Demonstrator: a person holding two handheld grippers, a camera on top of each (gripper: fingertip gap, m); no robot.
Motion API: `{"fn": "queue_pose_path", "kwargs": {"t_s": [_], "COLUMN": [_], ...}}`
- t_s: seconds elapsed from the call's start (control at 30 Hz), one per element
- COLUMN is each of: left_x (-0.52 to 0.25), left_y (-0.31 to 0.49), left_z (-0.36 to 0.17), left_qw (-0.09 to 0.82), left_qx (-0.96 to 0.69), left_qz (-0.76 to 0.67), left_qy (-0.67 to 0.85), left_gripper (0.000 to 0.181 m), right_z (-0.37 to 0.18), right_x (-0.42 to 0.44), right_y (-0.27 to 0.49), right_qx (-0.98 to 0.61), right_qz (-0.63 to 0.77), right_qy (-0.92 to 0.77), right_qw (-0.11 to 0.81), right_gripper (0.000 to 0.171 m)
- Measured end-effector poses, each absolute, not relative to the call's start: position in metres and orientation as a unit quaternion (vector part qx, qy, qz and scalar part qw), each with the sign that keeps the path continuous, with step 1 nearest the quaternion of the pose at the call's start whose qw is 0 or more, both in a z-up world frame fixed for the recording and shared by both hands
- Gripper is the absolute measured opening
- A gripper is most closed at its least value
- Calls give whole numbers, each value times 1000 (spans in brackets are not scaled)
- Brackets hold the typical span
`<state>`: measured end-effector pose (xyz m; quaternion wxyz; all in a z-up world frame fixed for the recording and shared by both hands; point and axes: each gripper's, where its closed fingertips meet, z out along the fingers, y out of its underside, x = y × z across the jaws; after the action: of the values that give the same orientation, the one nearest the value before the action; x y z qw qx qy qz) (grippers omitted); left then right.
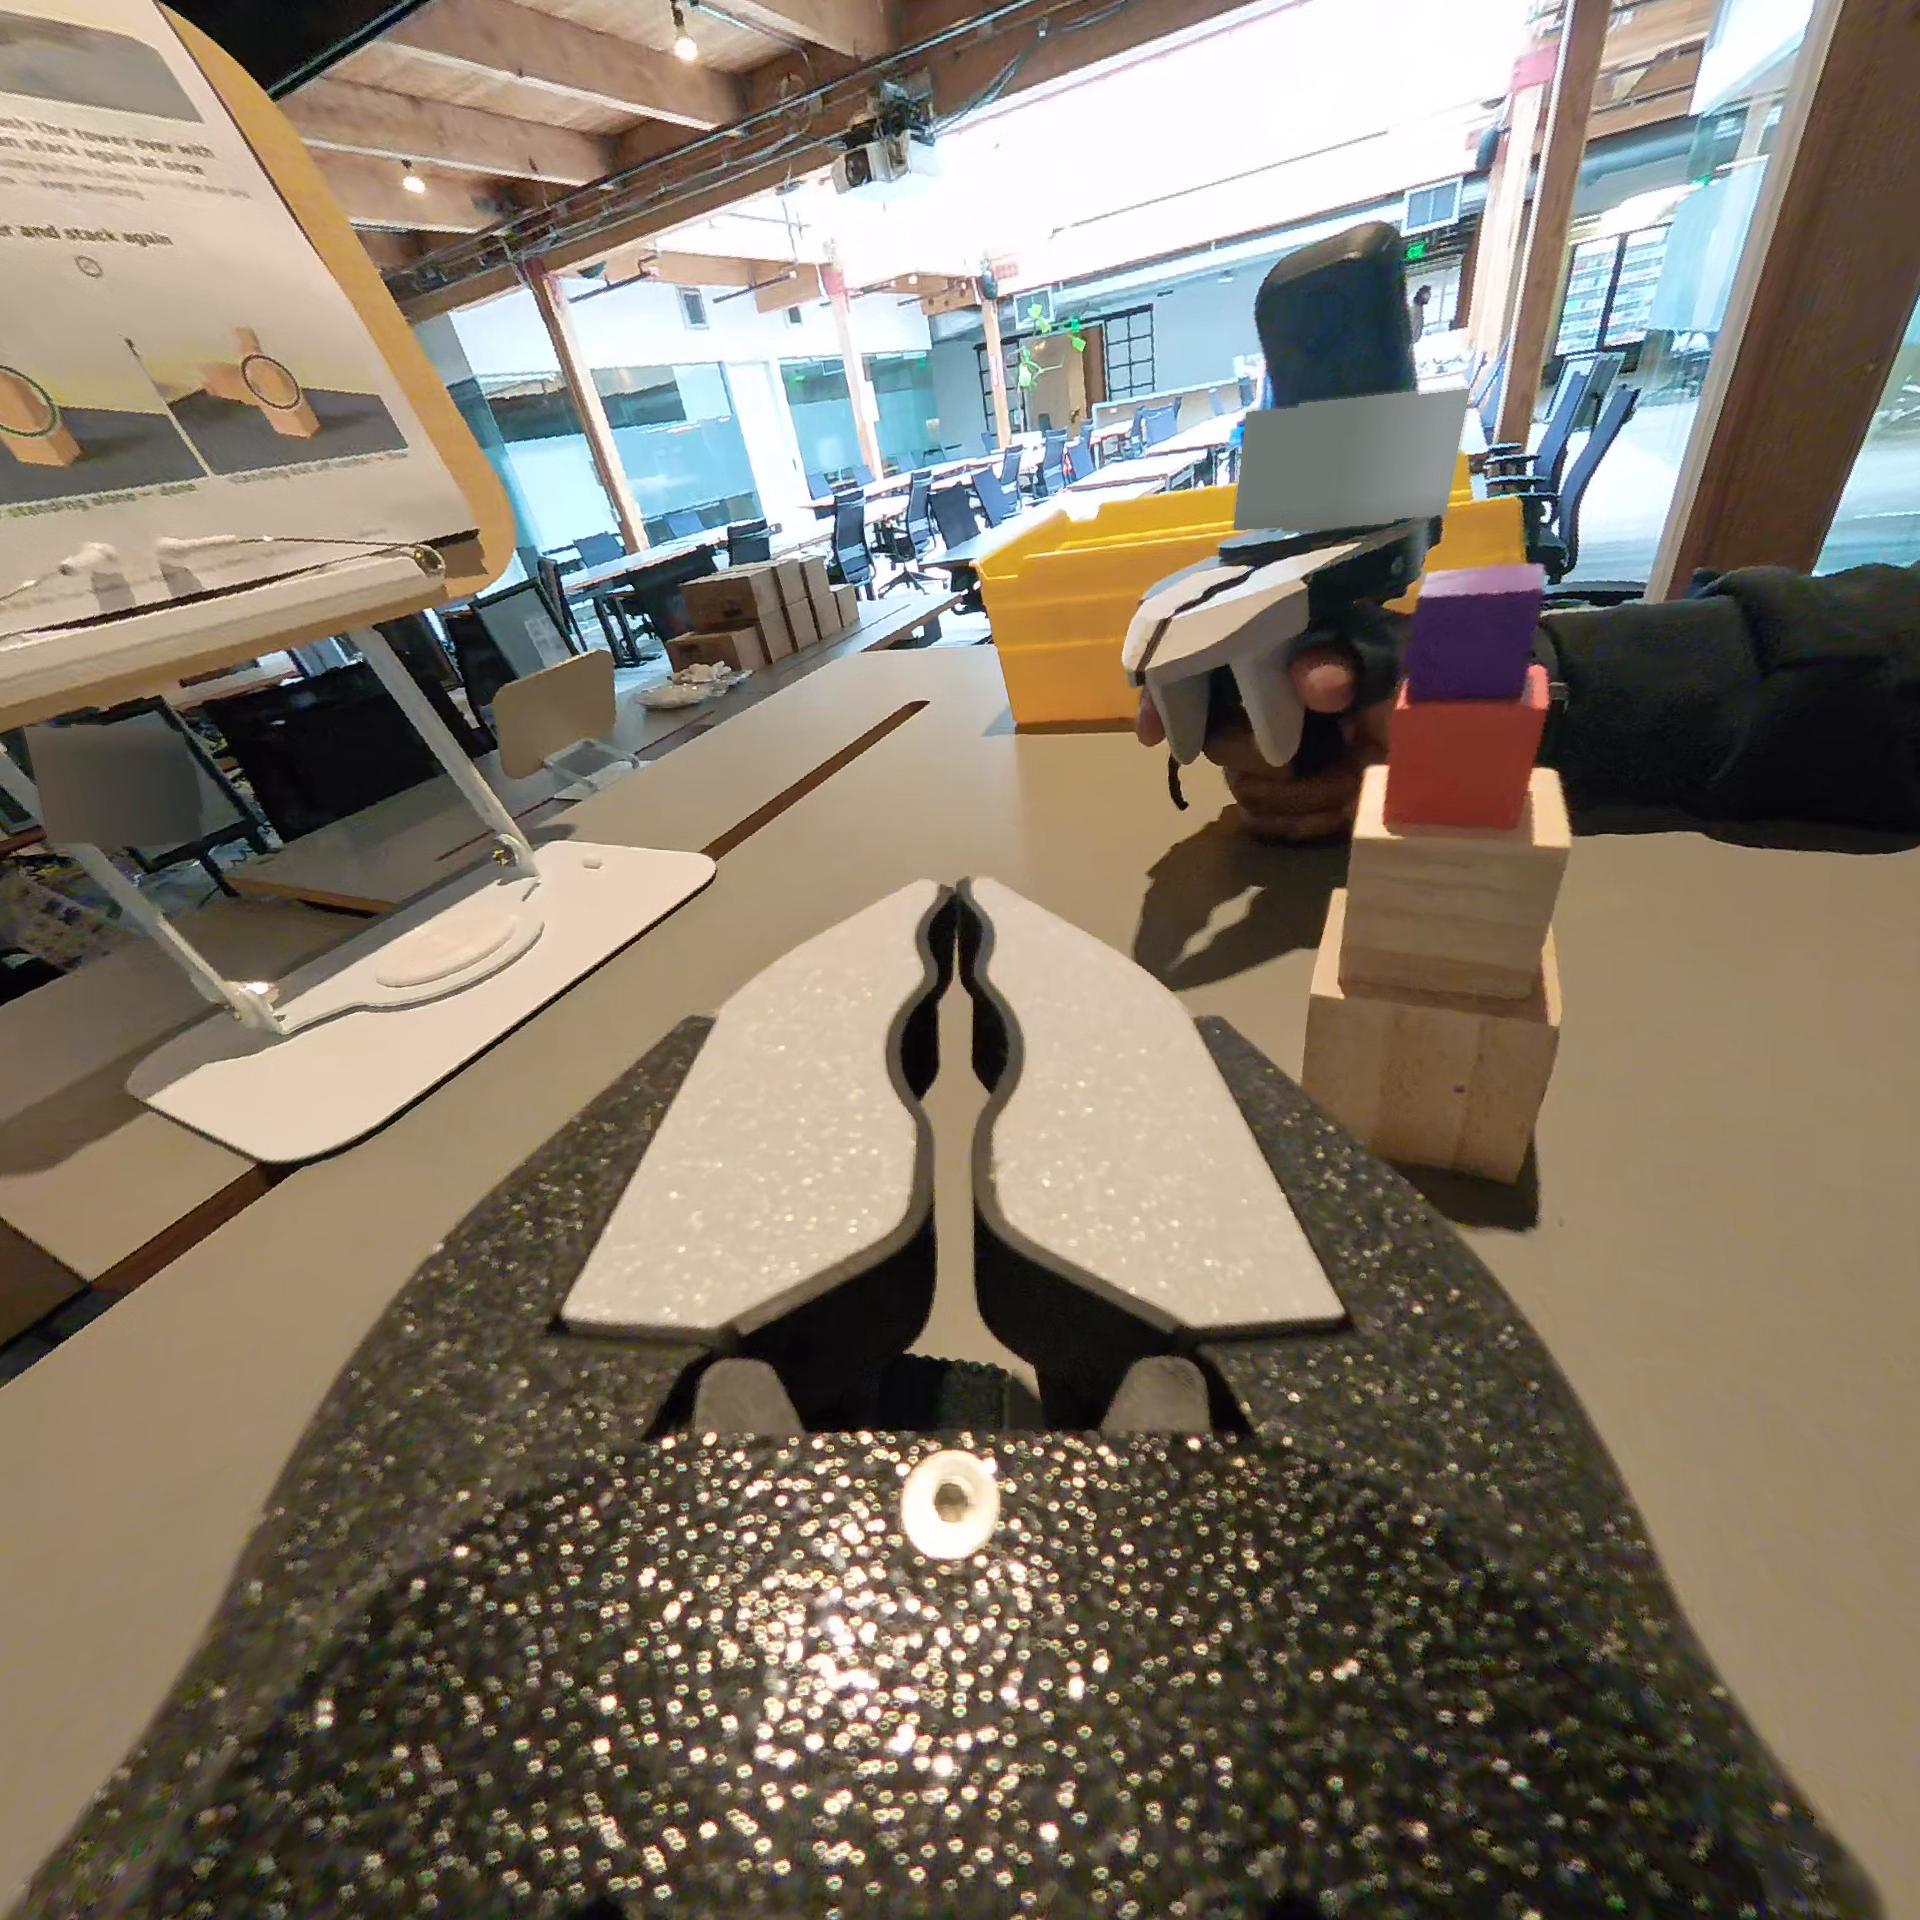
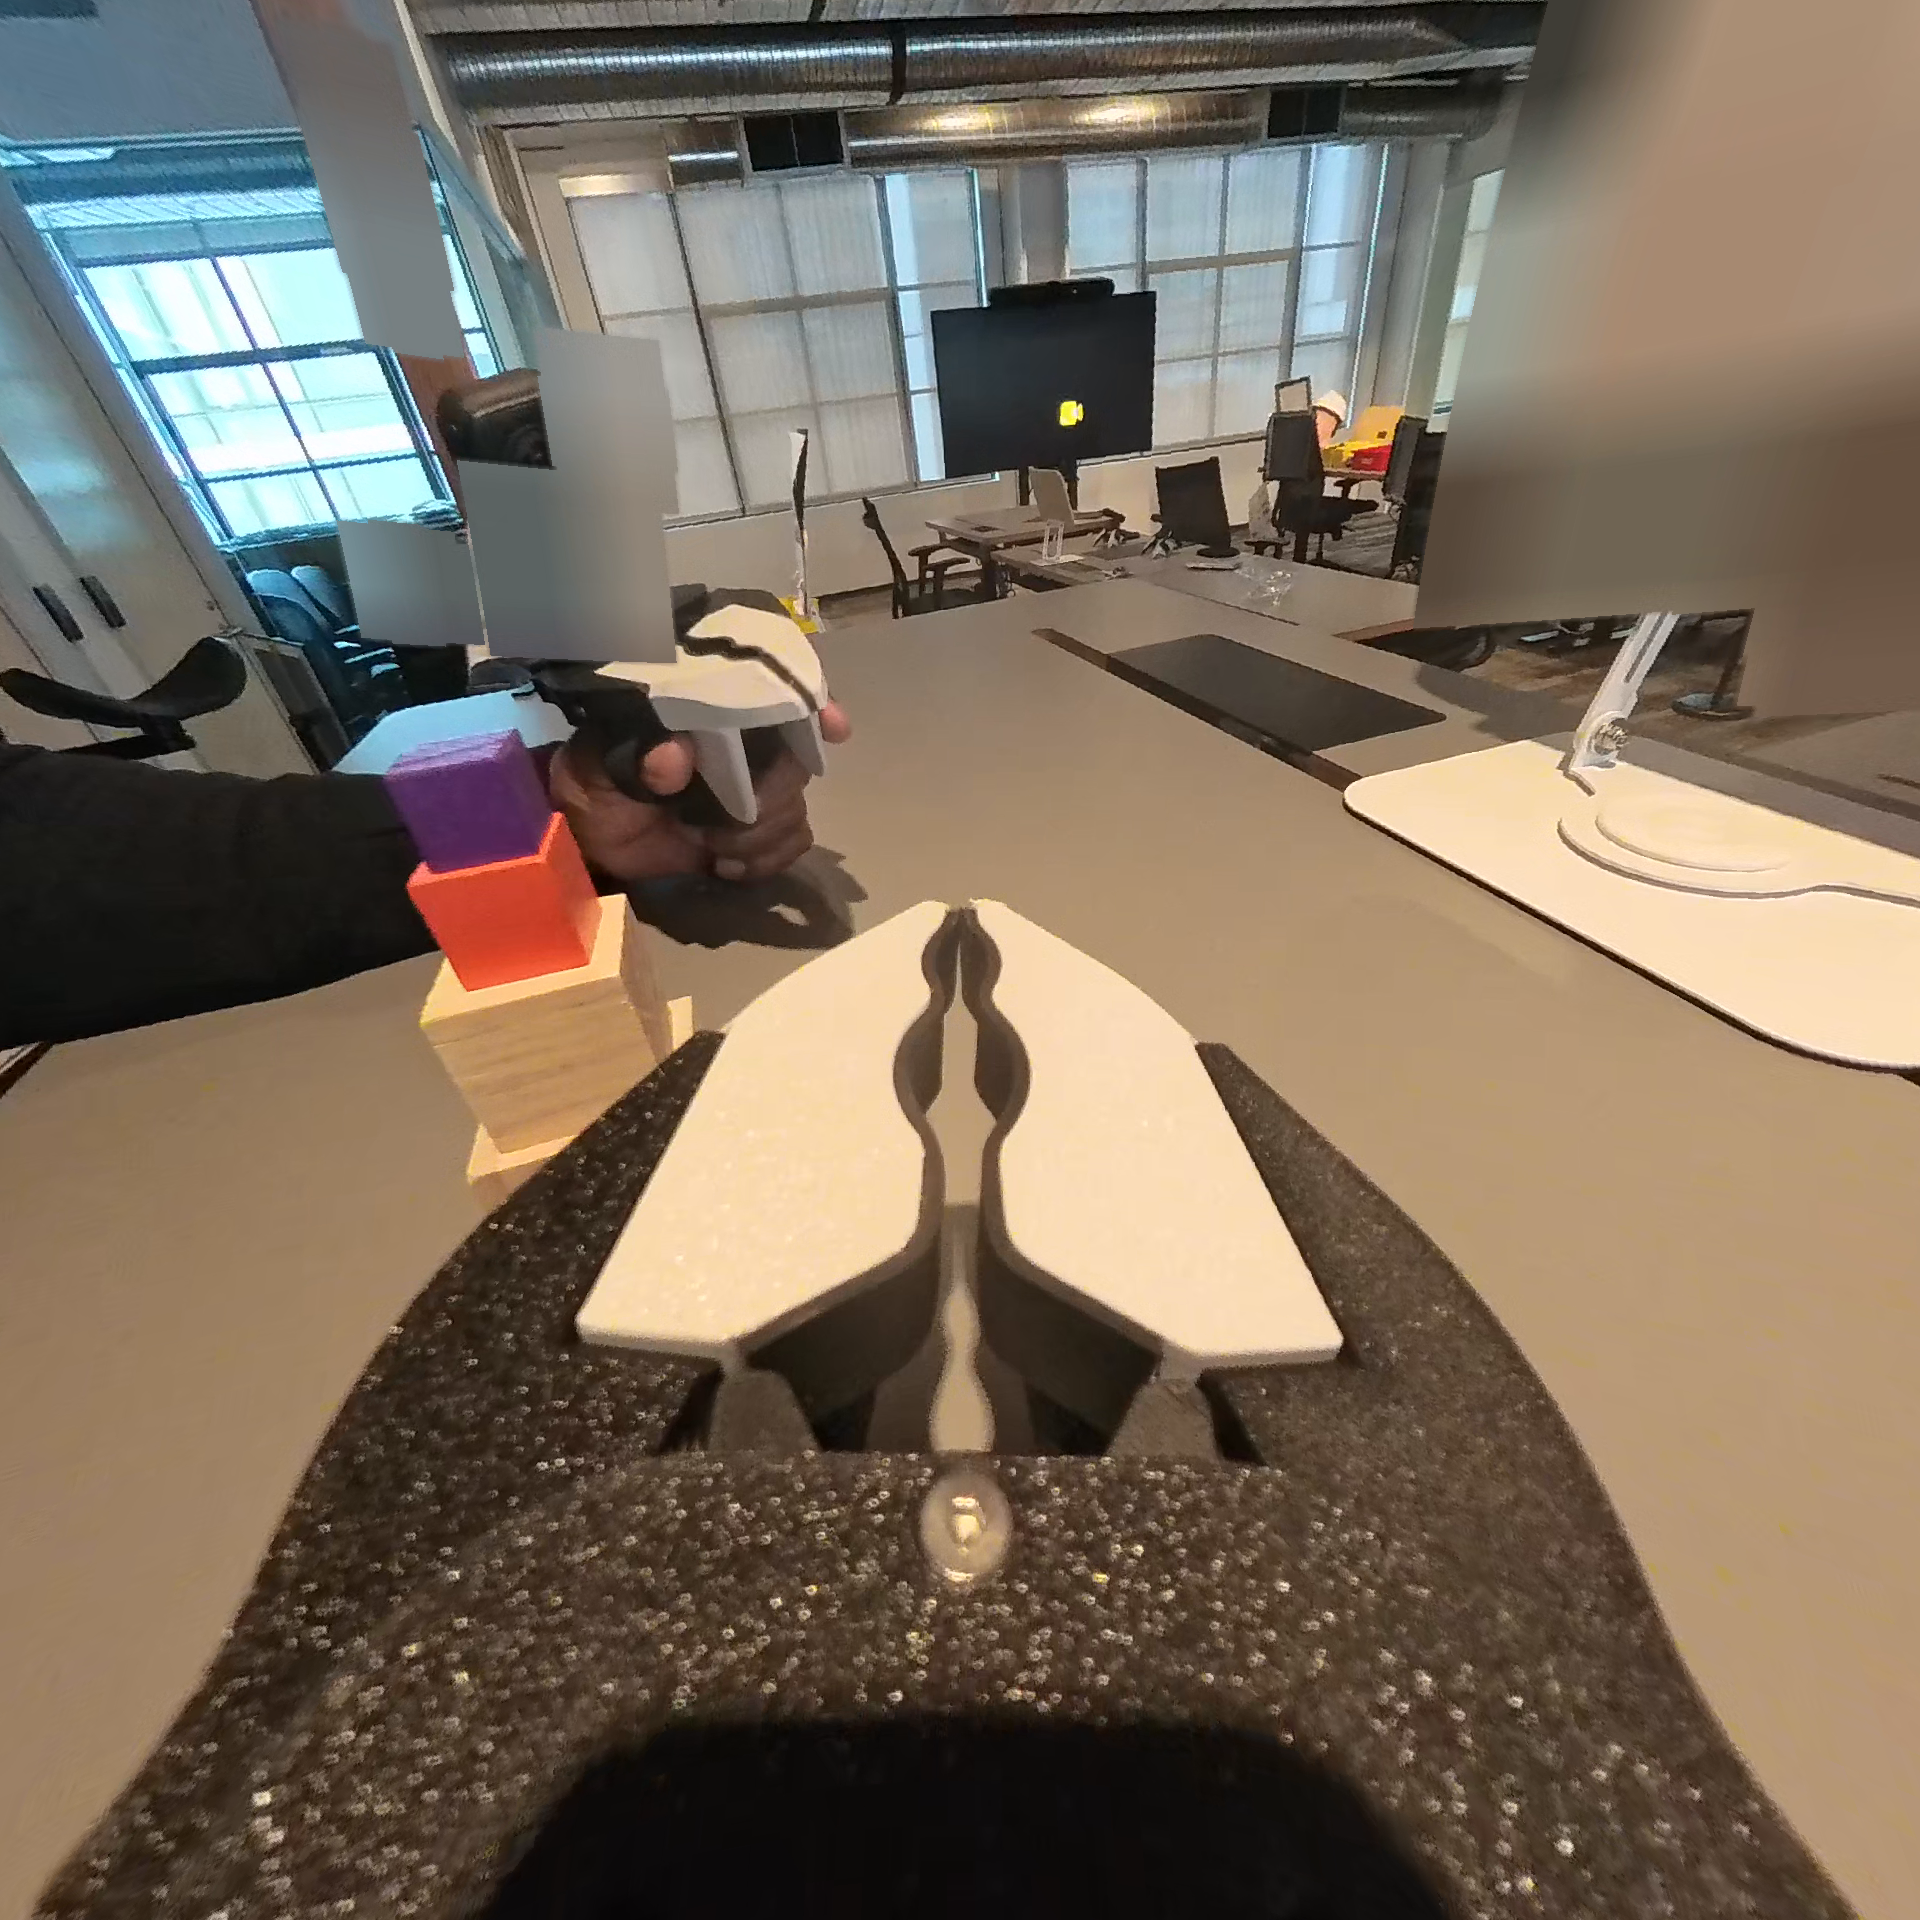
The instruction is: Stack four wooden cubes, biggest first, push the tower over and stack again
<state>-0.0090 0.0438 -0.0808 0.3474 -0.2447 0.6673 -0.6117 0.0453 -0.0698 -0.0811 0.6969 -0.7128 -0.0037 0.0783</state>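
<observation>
A four-cube tower stands on the grey table [image 1: 935,779]. From the bottom: a large pale wooden cube [image 1: 1429,1081], a smaller wooden cube [image 1: 1455,904], a red cube [image 1: 1460,764] and a purple cube [image 1: 1475,634] on top. In the right wrist view the purple cube [image 2: 468,795], red cube [image 2: 509,914] and wooden cube [image 2: 540,1049] stand at the left. My left gripper [image 1: 956,888] is shut and empty, left of the tower. My right gripper [image 2: 961,909] is shut and empty, right of the tower. Each also shows far off in the other view, the right gripper [image 1: 1138,665] and the left gripper [image 2: 800,644].
A white stand base [image 1: 416,966] holding an instruction sheet [image 1: 208,312] sits at the left. A yellow bin [image 1: 1091,613] stands at the table's back. The stand base also shows in the right wrist view [image 2: 1662,883], with a dark mat [image 2: 1278,691] behind it. There is about 15 cm between the tips of the two grippers. Left tips and right tips are each some 10 cm from the red cube [image 1: 1460,764].
</observation>
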Motion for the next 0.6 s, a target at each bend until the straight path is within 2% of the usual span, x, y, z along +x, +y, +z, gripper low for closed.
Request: {"fn": "queue_pose_path", "kwargs": {"t_s": [0.13, 0.37, 0.6], "left_x": [-13, -33, -39], "left_y": [36, -9, -35], "left_z": [-85, -101, -110], "left_qw": [328, 234, 223], "left_qx": [-225, -176, -161], "left_qz": [-608, -601, -577], "left_qy": [687, 744, 769], "left_gripper": [0, 0, 0], "right_z": [-82, -82, -82], "right_x": [46, 47, 47], "right_y": [-69, -68, -69], "right_qx": [-714, -714, -712], "right_qz": [88, 103, 106], "right_qy": [-1, 0, -1], "right_qw": [694, 692, 694], "right_gripper": [0, 0, 0]}}
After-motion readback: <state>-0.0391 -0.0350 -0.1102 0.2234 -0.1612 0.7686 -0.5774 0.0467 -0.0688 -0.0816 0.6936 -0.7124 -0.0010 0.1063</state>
